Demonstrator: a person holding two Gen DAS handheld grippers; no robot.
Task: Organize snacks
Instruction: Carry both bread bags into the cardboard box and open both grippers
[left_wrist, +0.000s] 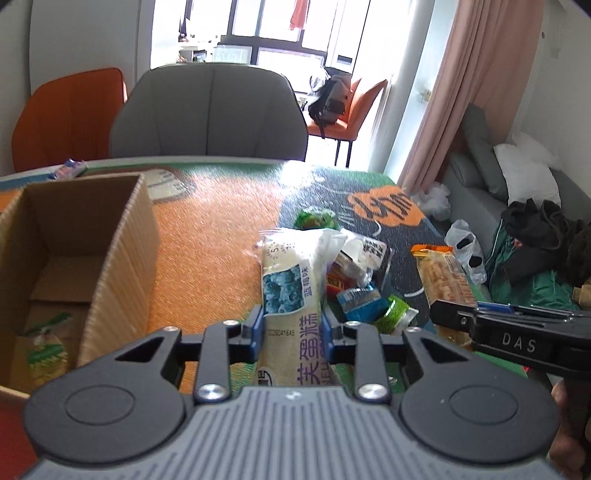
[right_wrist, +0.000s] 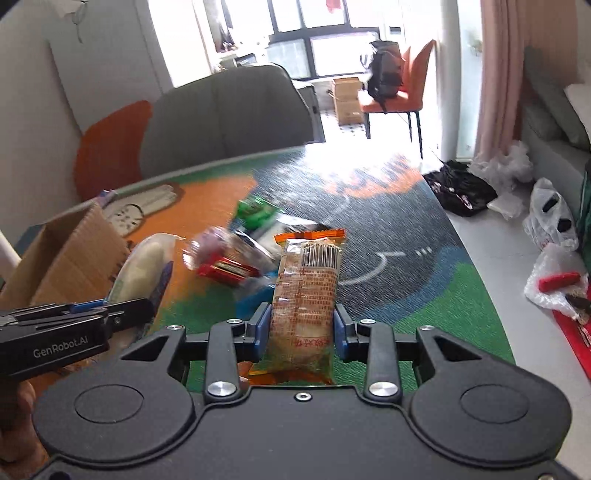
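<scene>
My left gripper (left_wrist: 293, 326) is shut on a white cake packet with a blue picture (left_wrist: 286, 280), held up above the table. In the right wrist view my right gripper (right_wrist: 303, 328) is shut on an orange cracker packet with a barcode (right_wrist: 308, 288), also lifted. That packet (left_wrist: 445, 278) and the right gripper (left_wrist: 448, 314) show at the right of the left wrist view. The white packet (right_wrist: 142, 269) and the left gripper (right_wrist: 147, 308) show at the left of the right wrist view. A pile of snacks (left_wrist: 364, 284) lies on the table behind both. An open cardboard box (left_wrist: 74, 251) stands at the left.
The box holds a green and white packet (left_wrist: 46, 349). The table wears a patterned orange, green and dark cloth (left_wrist: 214, 236). A grey chair (left_wrist: 208, 110) and an orange chair (left_wrist: 68, 114) stand behind it. A small blue packet (left_wrist: 70, 168) lies by the far edge. Bags litter the floor (right_wrist: 550, 218) at the right.
</scene>
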